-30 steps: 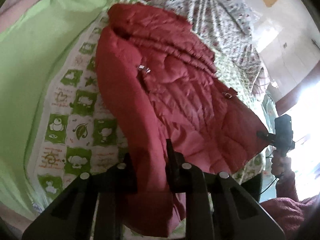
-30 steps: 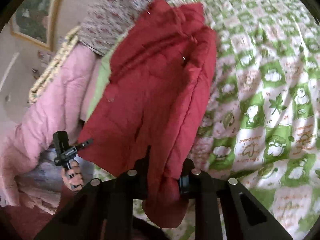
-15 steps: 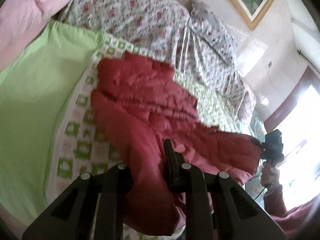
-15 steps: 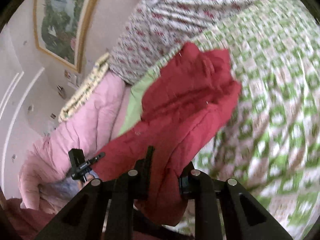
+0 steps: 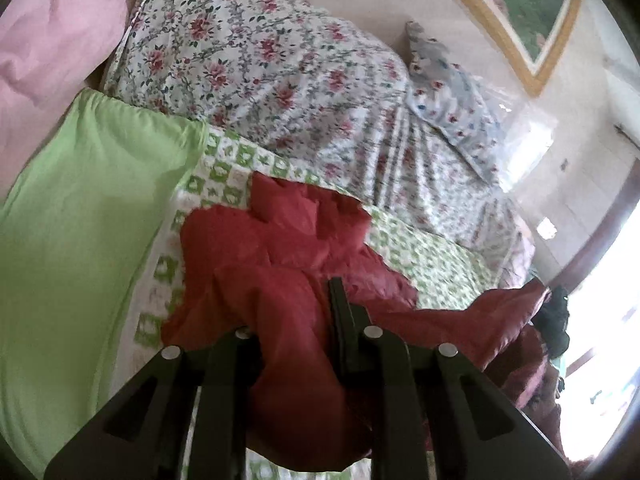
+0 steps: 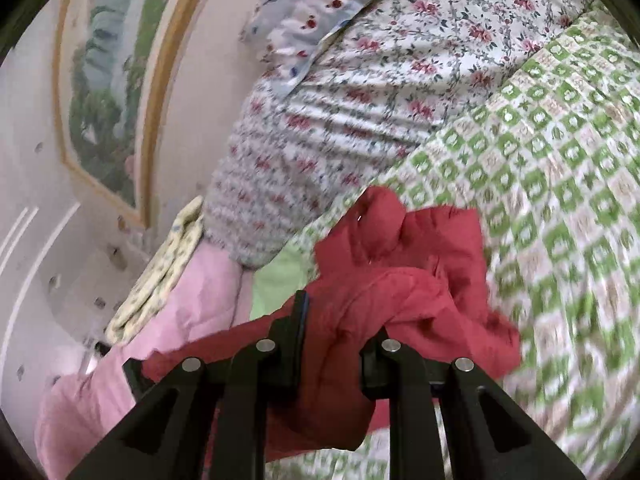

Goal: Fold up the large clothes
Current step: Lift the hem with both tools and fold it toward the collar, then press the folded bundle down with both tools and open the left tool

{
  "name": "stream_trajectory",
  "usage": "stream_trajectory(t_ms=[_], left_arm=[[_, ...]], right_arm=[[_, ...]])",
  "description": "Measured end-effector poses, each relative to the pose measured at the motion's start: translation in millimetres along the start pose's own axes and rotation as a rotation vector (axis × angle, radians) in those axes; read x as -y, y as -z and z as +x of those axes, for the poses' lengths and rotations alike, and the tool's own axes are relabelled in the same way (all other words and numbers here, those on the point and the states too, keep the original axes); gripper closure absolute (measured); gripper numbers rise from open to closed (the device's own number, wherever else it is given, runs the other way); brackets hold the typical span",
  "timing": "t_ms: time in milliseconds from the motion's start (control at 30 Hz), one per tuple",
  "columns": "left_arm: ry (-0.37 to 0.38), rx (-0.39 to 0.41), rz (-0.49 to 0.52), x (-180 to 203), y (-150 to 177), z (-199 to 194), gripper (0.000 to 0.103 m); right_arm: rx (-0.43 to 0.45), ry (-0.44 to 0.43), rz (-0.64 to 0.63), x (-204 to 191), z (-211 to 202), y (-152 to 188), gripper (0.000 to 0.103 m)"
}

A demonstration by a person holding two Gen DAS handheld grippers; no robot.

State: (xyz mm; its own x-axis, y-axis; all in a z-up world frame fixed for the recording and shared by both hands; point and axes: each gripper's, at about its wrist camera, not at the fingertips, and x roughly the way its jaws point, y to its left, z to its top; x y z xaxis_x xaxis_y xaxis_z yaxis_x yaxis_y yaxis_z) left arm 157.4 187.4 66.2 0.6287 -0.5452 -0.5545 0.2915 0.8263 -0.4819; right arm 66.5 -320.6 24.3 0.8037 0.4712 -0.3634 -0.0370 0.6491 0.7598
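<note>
A red padded jacket (image 5: 280,248) lies bunched on the green-and-white patterned bed cover (image 5: 432,260). My left gripper (image 5: 296,320) is shut on one bottom corner of it, with cloth hanging down between the fingers. My right gripper (image 6: 336,320) is shut on the other corner of the jacket (image 6: 400,264). The hem is stretched between the two grippers and lifted above the bed. The right gripper and hand show dimly at the right edge of the left wrist view (image 5: 554,320). The jacket's far end rests crumpled on the cover (image 6: 560,160).
A floral quilt (image 5: 280,60) and a floral pillow (image 5: 452,96) are piled at the head of the bed. A plain green sheet (image 5: 80,220) and a pink quilt (image 5: 48,52) lie to the left. A framed picture (image 6: 108,80) hangs on the wall.
Both grippers have lifted the jacket's bottom edge up and carried it toward the head of the bed. The jacket, spread flat before, is now bunched and doubling over.
</note>
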Motion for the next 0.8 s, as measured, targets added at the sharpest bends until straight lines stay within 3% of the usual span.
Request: stream_trajectory(t_ms=[333, 633, 800], left_arm=[[-0.082, -0.049, -0.091, -39, -57, 105, 0.086], [-0.127, -0.118, -0.188, -91, -68, 197, 0.083], [-0.141, -0.140, -0.201, -104, -73, 226, 0.083]], right_arm=[[0.033, 0.082, 0.082, 41, 89, -54, 0.086], [0.064, 0.161, 0.160, 92, 155, -74, 0.085], [0.092, 0.207, 0.185, 112, 183, -77, 0.085]])
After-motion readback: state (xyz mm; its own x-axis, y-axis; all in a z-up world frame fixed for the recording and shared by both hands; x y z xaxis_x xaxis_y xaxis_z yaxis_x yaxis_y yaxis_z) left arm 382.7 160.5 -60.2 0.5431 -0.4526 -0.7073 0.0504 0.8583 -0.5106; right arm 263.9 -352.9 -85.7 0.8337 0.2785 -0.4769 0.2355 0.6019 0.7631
